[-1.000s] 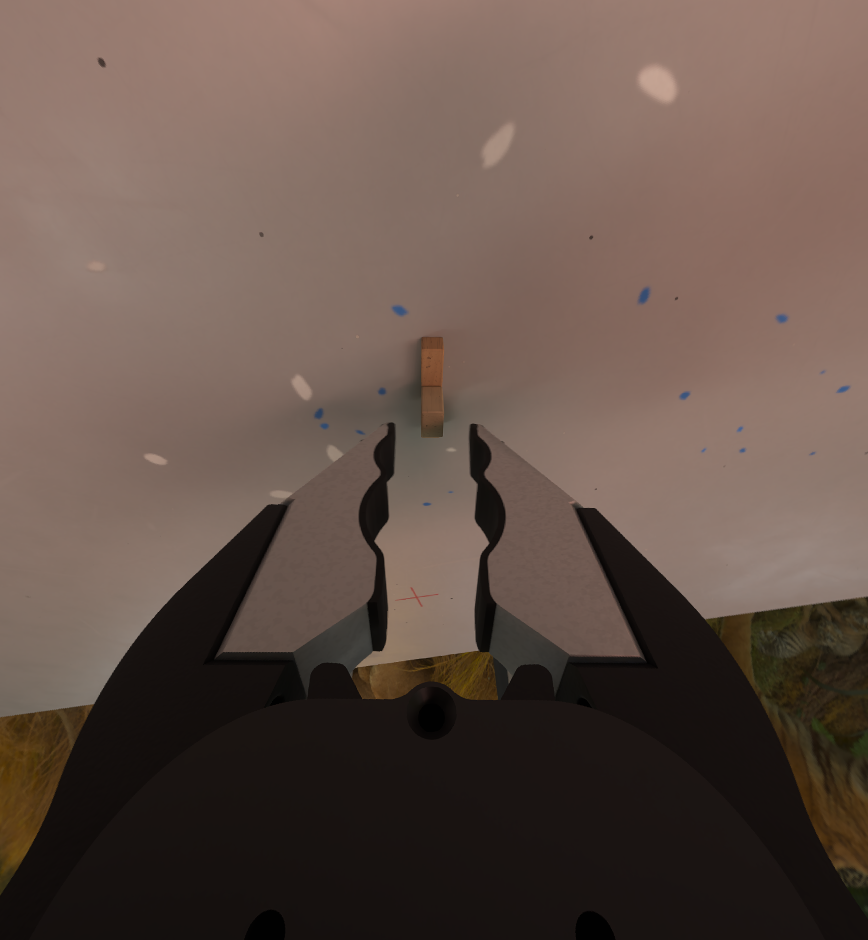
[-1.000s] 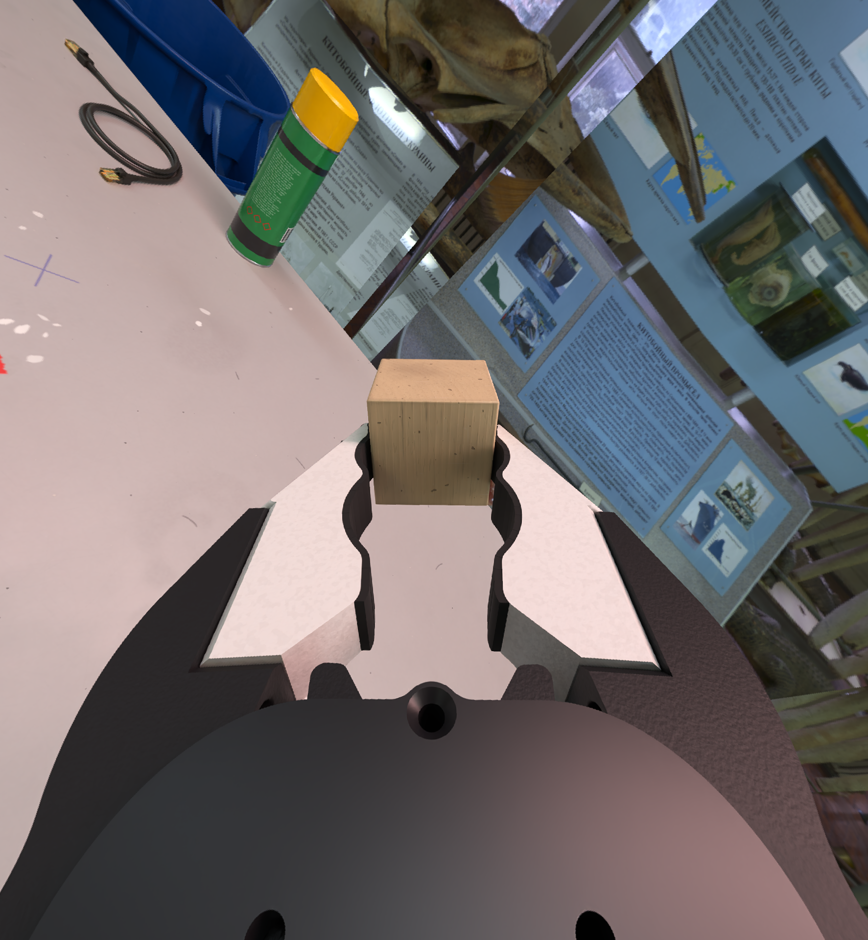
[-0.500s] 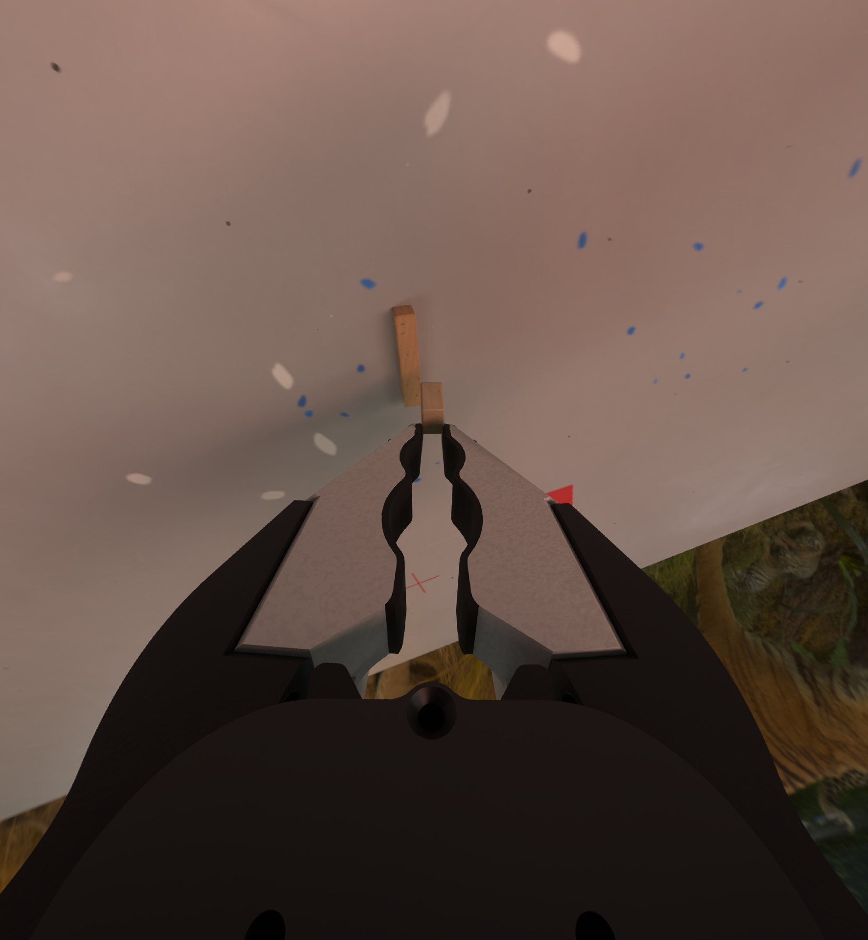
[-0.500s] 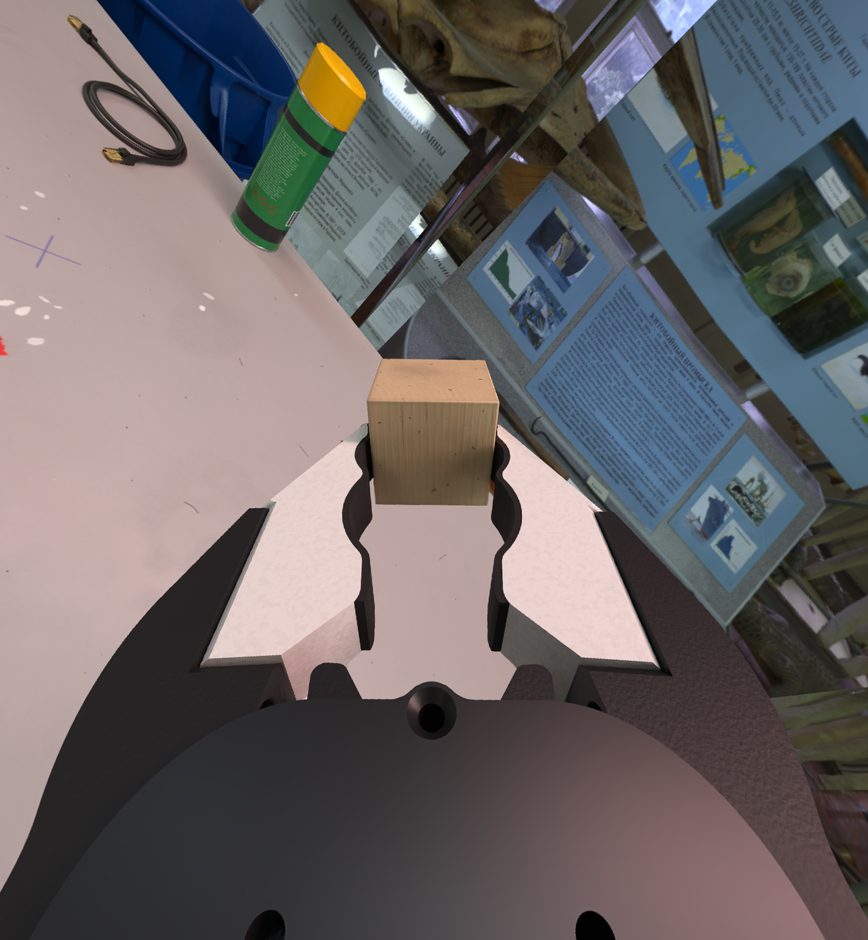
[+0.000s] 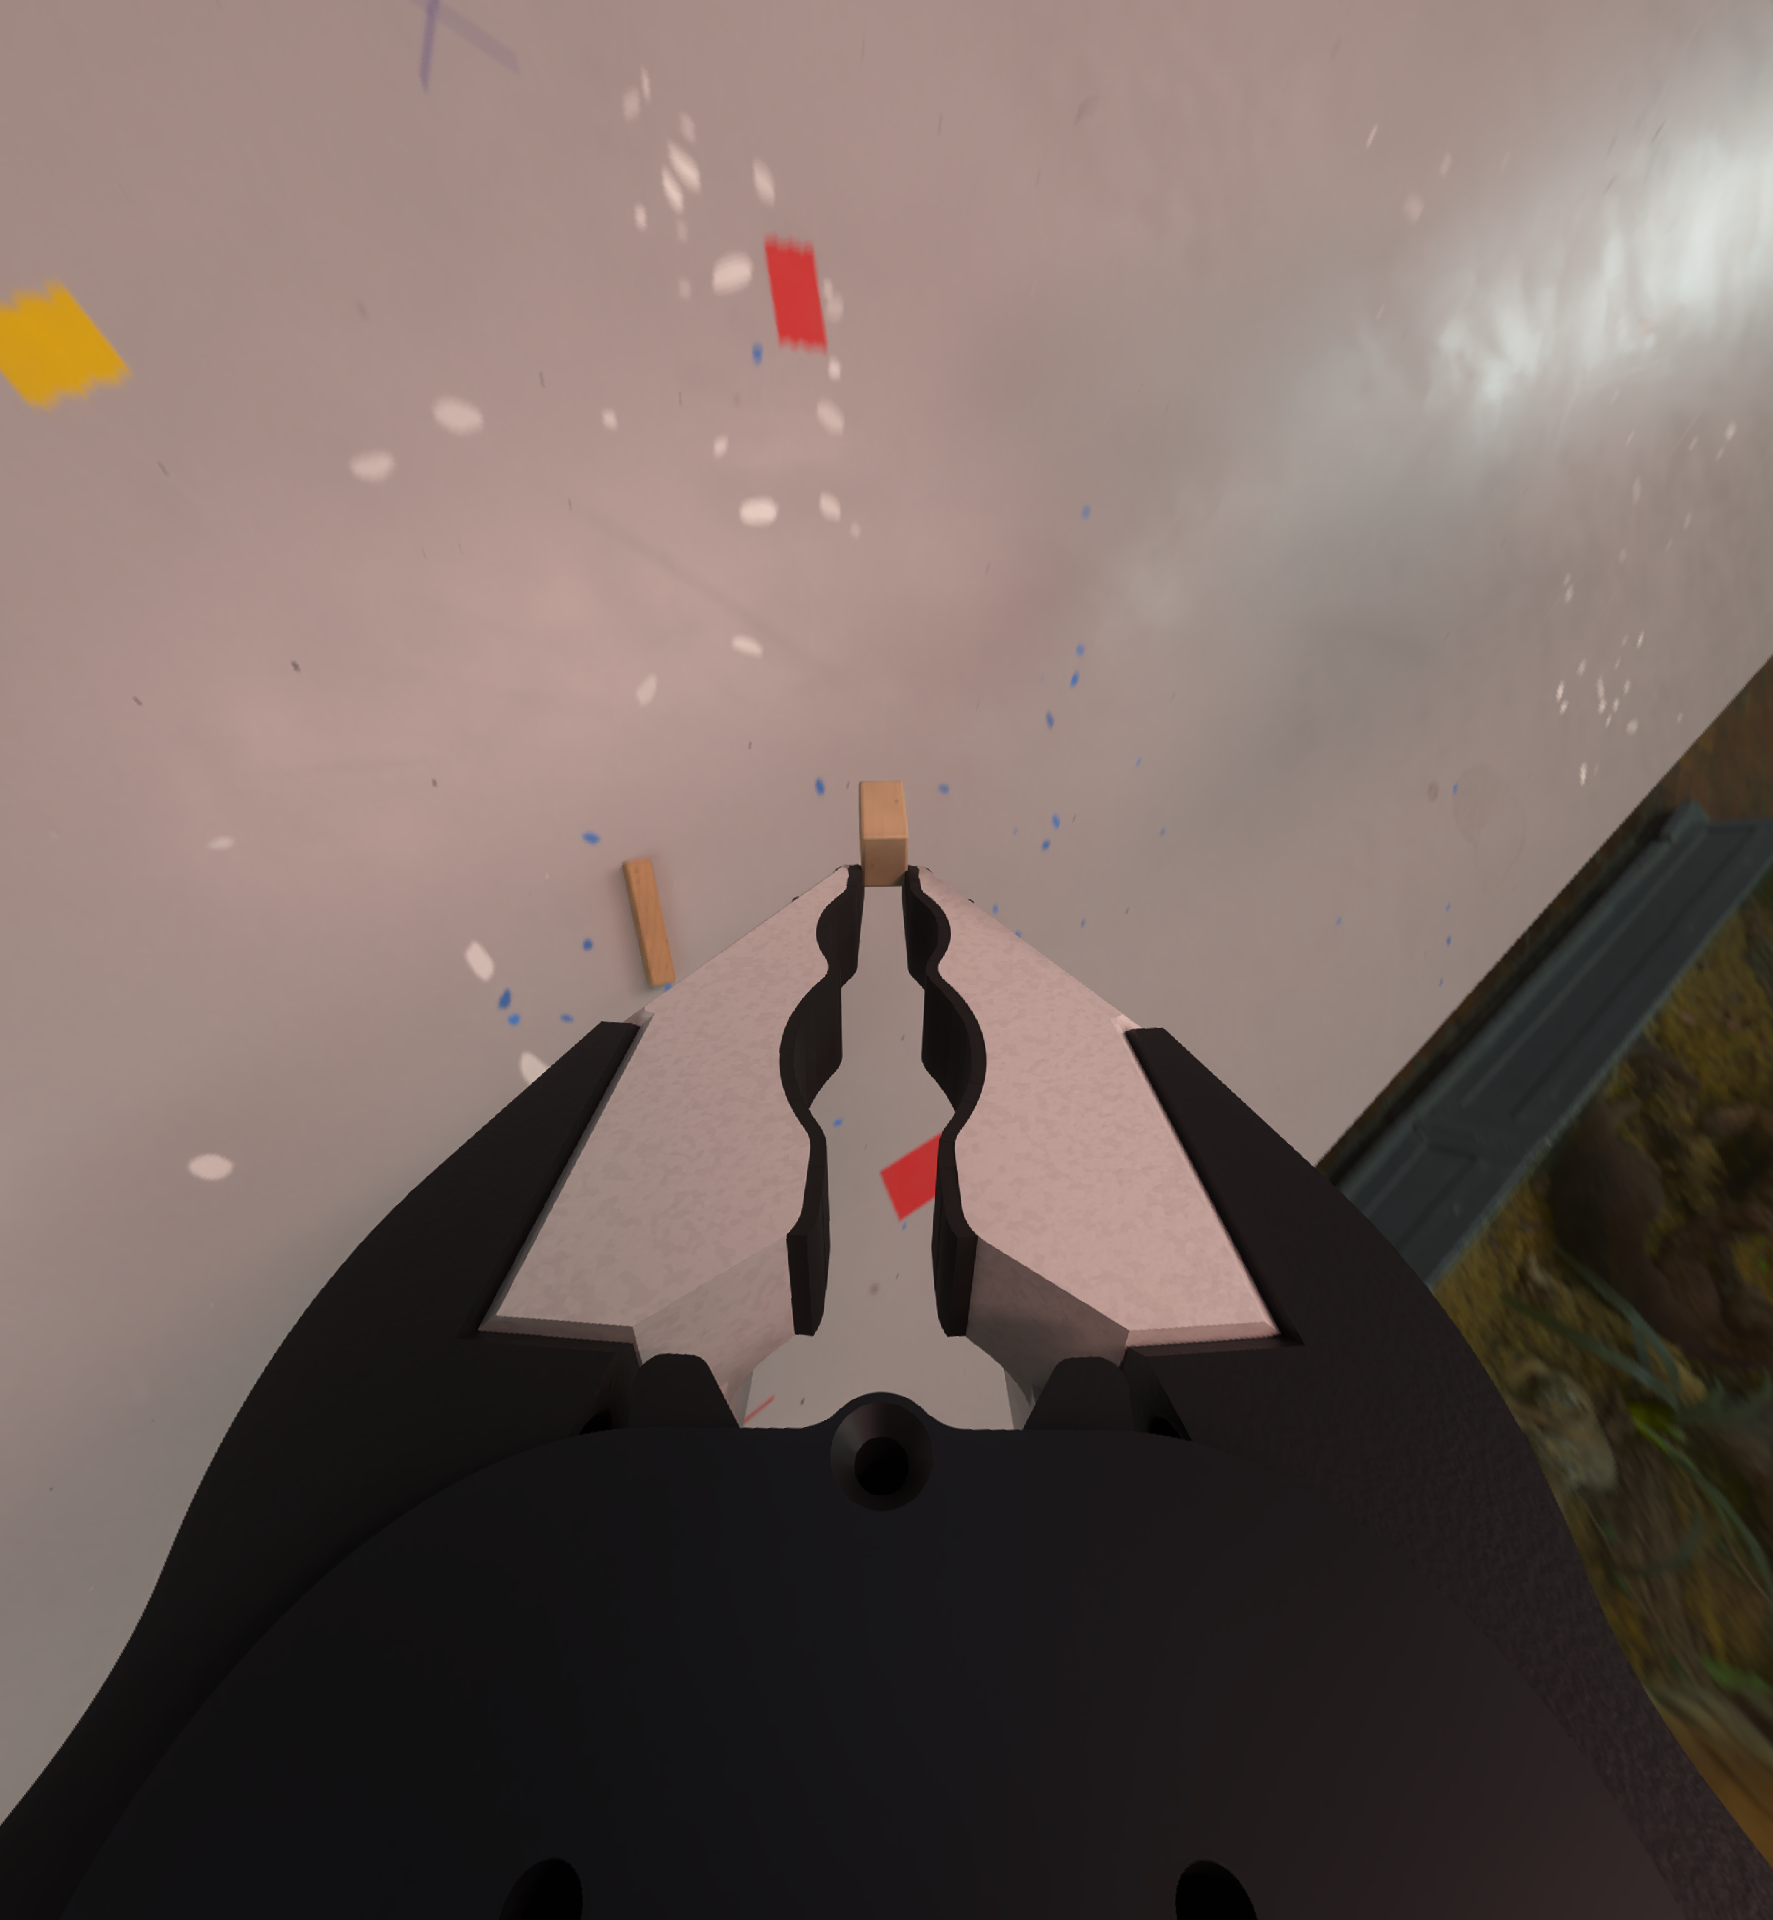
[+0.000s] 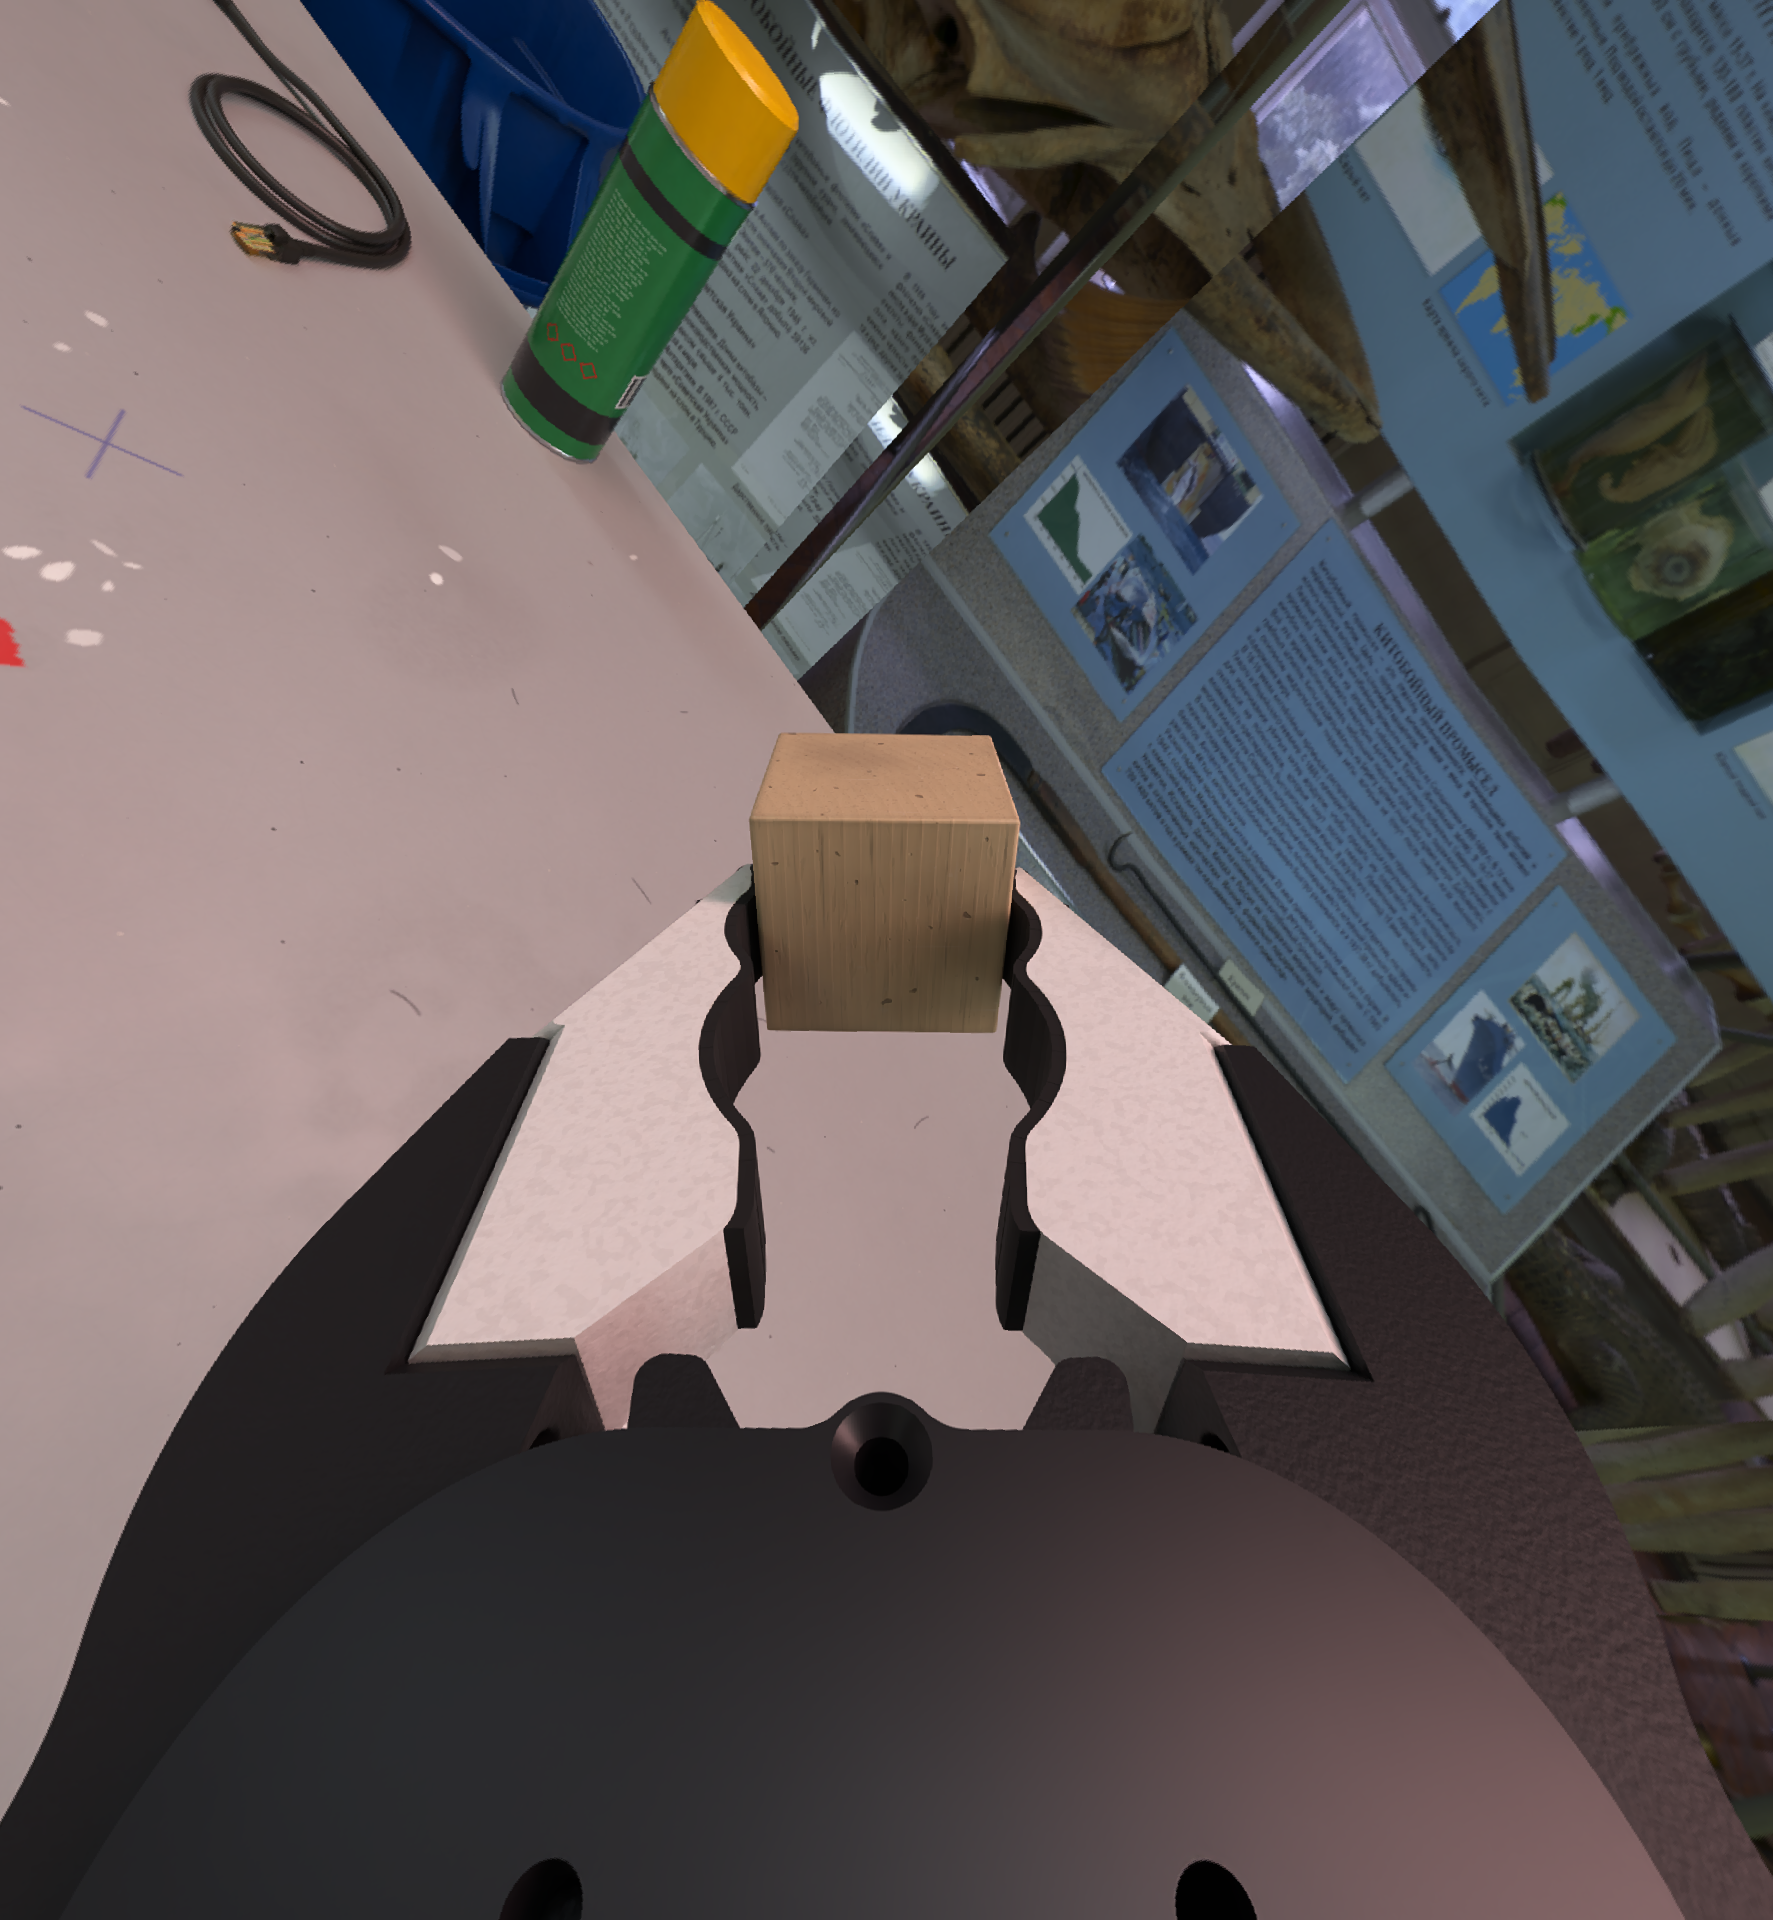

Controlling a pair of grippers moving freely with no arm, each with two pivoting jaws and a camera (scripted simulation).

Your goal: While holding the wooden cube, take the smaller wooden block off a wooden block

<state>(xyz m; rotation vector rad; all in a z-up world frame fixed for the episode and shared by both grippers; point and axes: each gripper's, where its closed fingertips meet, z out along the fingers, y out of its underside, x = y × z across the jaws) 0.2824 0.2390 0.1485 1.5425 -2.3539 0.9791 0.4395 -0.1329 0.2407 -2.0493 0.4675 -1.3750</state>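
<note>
In the left wrist view my left gripper is shut on the smaller wooden block, which sticks out past the fingertips, above the pale table. The longer, thin wooden block lies flat on the table to the left of the fingers, apart from the small block. In the right wrist view my right gripper is shut on the wooden cube, held between the fingertips above the table near its edge.
A green spray can with a yellow cap, a coiled black cable and a blue bin stand at the table's far side. Red tape and yellow tape mark the table. The table edge runs on the right.
My left gripper closed on the smaller block and carried it up and to the right, away from the longer block. The right gripper kept hold of the cube and shifted slightly.
</note>
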